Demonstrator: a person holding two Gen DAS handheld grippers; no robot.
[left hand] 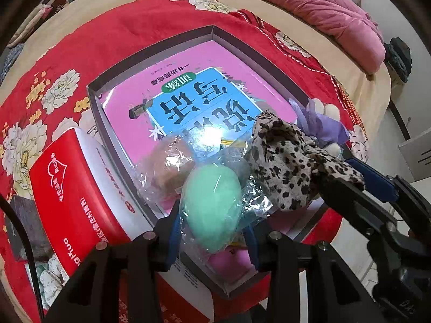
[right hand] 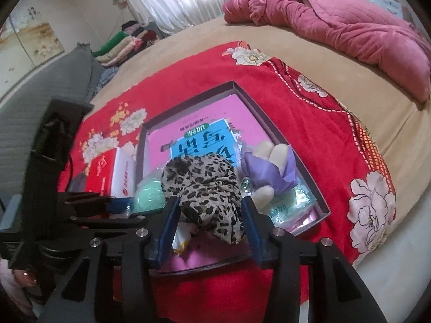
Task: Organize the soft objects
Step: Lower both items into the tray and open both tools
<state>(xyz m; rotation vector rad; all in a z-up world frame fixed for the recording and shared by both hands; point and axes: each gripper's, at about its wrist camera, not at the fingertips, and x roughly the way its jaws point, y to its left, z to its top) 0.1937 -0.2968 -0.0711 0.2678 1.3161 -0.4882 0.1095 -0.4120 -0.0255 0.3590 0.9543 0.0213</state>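
Note:
A pale green egg-shaped sponge [left hand: 212, 202] in crinkly clear wrap sits between the blue pads of my left gripper [left hand: 212, 237], which is shut on it above the near end of a shallow grey box [left hand: 150, 53]. A leopard-print cloth [right hand: 204, 188] lies bunched in the box between the fingers of my right gripper [right hand: 210, 223]. Its jaws stand apart and do not squeeze the cloth. In the left wrist view the right gripper [left hand: 347, 175] reaches in from the right at the cloth [left hand: 282, 161]. A purple and white soft toy [right hand: 269, 167] lies beside the cloth.
The box [right hand: 188, 99] holds a pink and blue book [left hand: 188, 80] and rests on a red floral blanket [right hand: 309, 134] on a tan bed. A red and white carton [left hand: 70, 188] stands left of the box. A pink quilt [right hand: 350, 27] lies at the far right.

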